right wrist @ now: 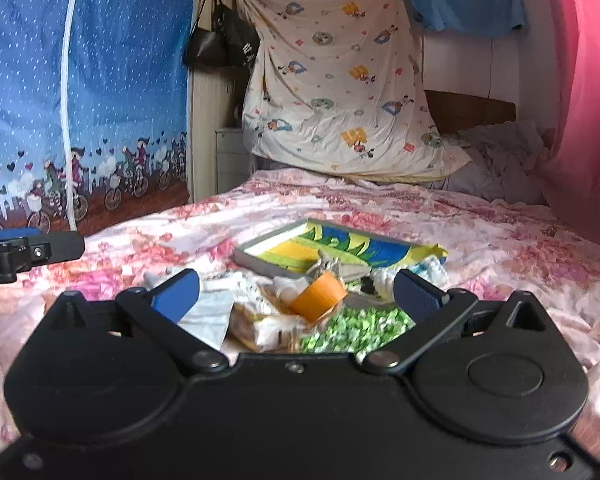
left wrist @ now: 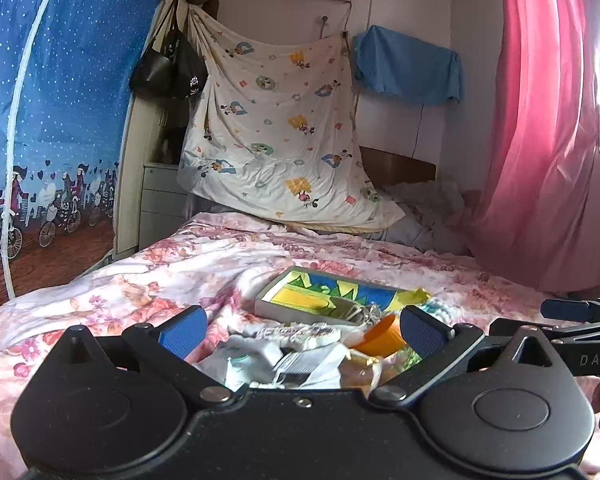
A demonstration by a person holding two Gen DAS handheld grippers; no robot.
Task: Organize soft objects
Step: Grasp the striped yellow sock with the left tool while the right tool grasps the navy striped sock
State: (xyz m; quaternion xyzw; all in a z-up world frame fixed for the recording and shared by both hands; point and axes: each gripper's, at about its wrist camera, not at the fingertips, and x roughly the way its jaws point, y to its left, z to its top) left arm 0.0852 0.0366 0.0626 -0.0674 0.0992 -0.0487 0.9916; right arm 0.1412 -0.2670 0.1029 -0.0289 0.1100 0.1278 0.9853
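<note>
A heap of small soft items lies on the floral bedspread [left wrist: 180,264]. In the left wrist view my left gripper [left wrist: 302,332] is open just before the heap, over white cloths [left wrist: 300,356] and an orange piece [left wrist: 380,338]. Behind them sits a shallow grey box [left wrist: 284,310] holding a yellow, blue and green cloth [left wrist: 340,294]. In the right wrist view my right gripper [right wrist: 298,294] is open too, facing the orange piece [right wrist: 318,290], a green patterned item [right wrist: 360,326], a white cloth [right wrist: 208,314] and the grey box [right wrist: 260,258]. Neither gripper holds anything.
A cartoon-print sheet [left wrist: 276,128] hangs at the bed's head beside a blue cloth [left wrist: 408,64]. A blue tent wall [left wrist: 60,100] stands left, a pink curtain [left wrist: 548,120] right. Crumpled bedding [right wrist: 496,156] lies near the headboard. Each gripper shows at the other view's edge.
</note>
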